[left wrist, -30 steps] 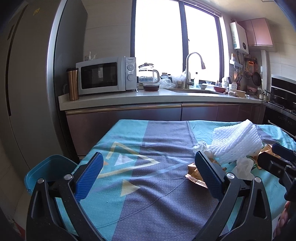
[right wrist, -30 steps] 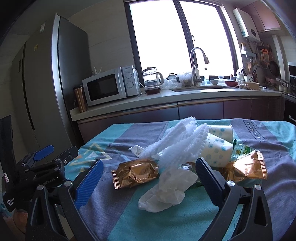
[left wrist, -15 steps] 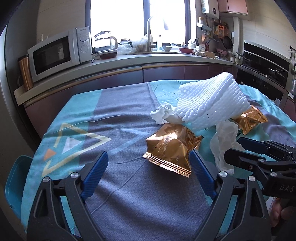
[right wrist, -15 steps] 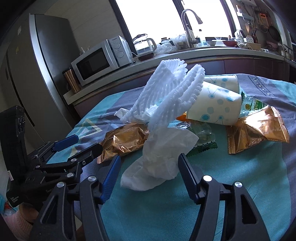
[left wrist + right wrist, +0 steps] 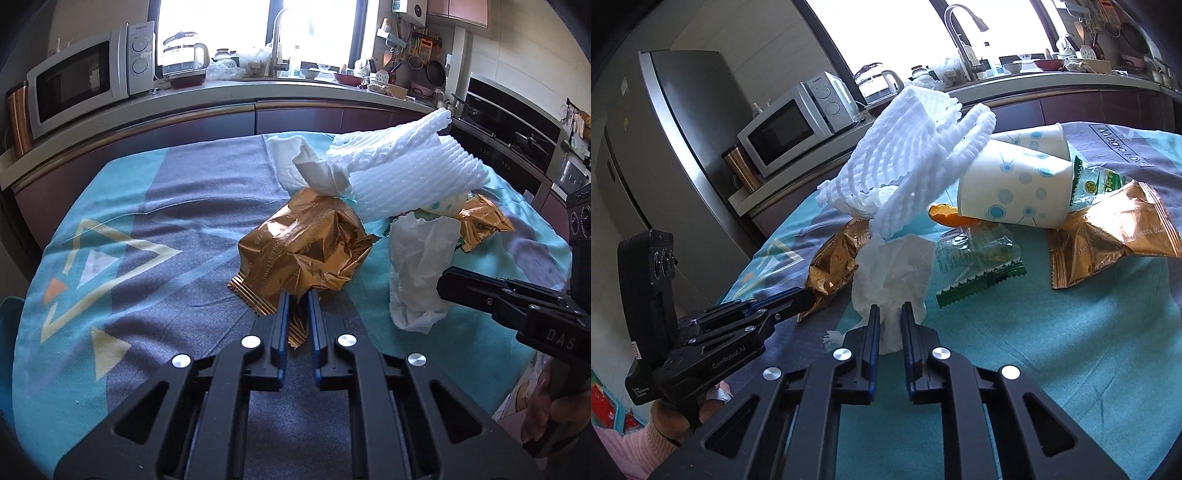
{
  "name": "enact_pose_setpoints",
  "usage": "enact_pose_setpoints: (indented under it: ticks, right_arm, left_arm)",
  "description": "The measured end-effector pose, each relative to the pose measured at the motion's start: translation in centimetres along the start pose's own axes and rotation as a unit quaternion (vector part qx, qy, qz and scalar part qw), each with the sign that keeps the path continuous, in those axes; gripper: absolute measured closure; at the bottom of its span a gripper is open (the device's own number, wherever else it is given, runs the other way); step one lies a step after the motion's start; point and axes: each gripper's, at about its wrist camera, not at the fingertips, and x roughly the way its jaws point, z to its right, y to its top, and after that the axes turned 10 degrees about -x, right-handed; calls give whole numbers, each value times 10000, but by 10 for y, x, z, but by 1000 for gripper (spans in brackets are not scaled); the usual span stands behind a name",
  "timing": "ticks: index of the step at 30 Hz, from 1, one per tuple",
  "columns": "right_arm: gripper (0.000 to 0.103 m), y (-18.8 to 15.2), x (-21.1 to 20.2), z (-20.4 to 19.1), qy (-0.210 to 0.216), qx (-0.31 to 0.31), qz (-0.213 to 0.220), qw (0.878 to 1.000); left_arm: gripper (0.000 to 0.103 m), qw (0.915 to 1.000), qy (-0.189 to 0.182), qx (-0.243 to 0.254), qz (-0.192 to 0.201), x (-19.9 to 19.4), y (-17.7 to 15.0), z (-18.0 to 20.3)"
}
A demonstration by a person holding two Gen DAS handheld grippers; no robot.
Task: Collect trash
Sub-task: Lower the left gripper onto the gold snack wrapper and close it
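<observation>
Covering the table, the teal and grey cloth with yellow triangle outlines [image 5: 122, 266] carries the whole heap of trash in front of me. Behind it runs the kitchen counter with the white microwave [image 5: 88, 77] at its left end. The biggest piece in the heap is the white foam fruit net [image 5: 905, 158], which props up over everything else. Beneath it lies the white paper cup with blue dots [image 5: 1012, 188], tipped on its side, and a strip of orange peel [image 5: 945, 218] pokes out at its mouth. To the right of the cup, touching it, rests one crumpled gold foil snack wrapper [image 5: 1108, 240]. A clear wrapper with green zigzag edges [image 5: 979, 266] lies flat just in front of the cup.

My left gripper [image 5: 297, 317] has just been closing, and its blue pads now pinch the near sealed edge of the other gold foil snack bag [image 5: 306, 251], which sits on the grey band of the cloth. My right gripper [image 5: 888, 325] has just been closing too, and its jaws pinch the lower end of the crumpled white tissue [image 5: 890, 273], which lies between that gold bag and the clear wrapper. A second white tissue [image 5: 306, 166] sits behind the gold bag, against the foam net.
</observation>
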Motion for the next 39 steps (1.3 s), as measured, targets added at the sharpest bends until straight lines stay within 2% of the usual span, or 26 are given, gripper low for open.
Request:
enact_pose_setpoints:
  ticks: [4,10,13,14,15,16,17,19,22,23,24,25,26,27,29,39]
  right_arm:
    - [98,2,-3,-4,94,-35,55,9999]
    - [98,6,-8,-9,204,-97,124,9997]
    - [95,6,-9,-9,101,-107,107,9998]
    - [93,6,-10,-9,22,-106,126,9999]
    - [80,5,-11,-8,-51,-109,127,9998]
    - [62,5,-10,-7,-122,-99,131,9998]
    - [57,4,-10,-6,-182,-87,142,9997]
    - [57,4,-6,-4,-276,-105,78,9995]
    - [58,3,1,-1,-289,-73,-13,9996]
    - [62,2,4,0,-264,-66,-44,9996]
    - [67,1,5,0,-233,-62,-56,9997]
    - [80,1,6,0,-168,-56,-74,9998]
    - [86,0,6,-1,-121,-56,-98,9999]
    - [87,-1,5,-1,-106,-62,-94,9999]
    - [91,-1,2,-2,-17,-70,-73,9999]
    - [93,6,-9,-24,478,-238,-7,9986]
  left_arm:
    - [97,9998,-127,-164,72,-12,0,-10]
    - [98,9990,-148,-378,185,-32,0,-25]
    - [97,9989,-174,-405,149,-38,-5,-31]
    - [93,9989,-146,-428,160,-39,-6,-33]
    - [88,9989,-112,-430,172,-39,-7,-35]
    - [73,9988,-55,-455,184,-40,-9,-35]
    - [63,9986,-42,-491,186,-40,-10,-37]
    - [57,9985,-46,-524,158,-40,-11,-39]
    - [53,9987,-67,-506,56,-35,-12,-36]
    - [53,9987,-100,-504,7,-32,-12,-36]
    - [54,9986,-124,-516,-36,-28,-12,-35]
    - [57,9983,-164,-555,-96,-24,-12,-35]
    - [64,9978,-221,-612,-161,-21,-12,-36]
    - [69,9972,-271,-666,-195,-19,-13,-37]
    - [93,9966,-329,-725,-196,-19,-13,-39]
    - [97,9961,-437,-760,136,-48,-14,-44]
